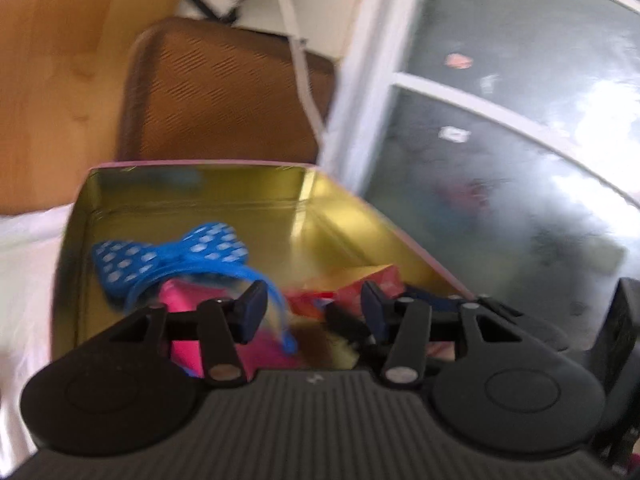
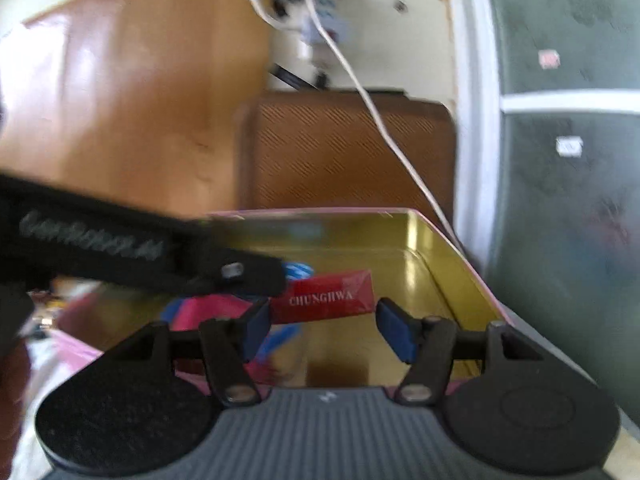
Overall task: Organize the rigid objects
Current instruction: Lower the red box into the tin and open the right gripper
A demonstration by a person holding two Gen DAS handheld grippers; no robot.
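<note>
A gold-lined tin box with a pink rim (image 1: 192,196) (image 2: 440,248) lies open below both grippers. In it are a blue headband with a white-dotted bow (image 1: 172,256), a pink box (image 1: 182,336) (image 2: 204,312) and a red Chunghwa cigarette pack (image 2: 324,300) (image 1: 372,284). My left gripper (image 1: 312,312) is open and empty above the tin's near side. My right gripper (image 2: 322,328) is open and empty, with the red pack seen between its fingers farther inside the tin. The left gripper (image 2: 248,272) reaches in from the left in the right wrist view.
A brown mesh chair back (image 1: 224,92) (image 2: 340,152) stands behind the tin. A wooden panel (image 1: 52,60) is at the left, a white-framed glass door (image 1: 500,128) at the right. A white cable (image 2: 380,120) hangs across the chair. White cloth (image 1: 24,264) lies left of the tin.
</note>
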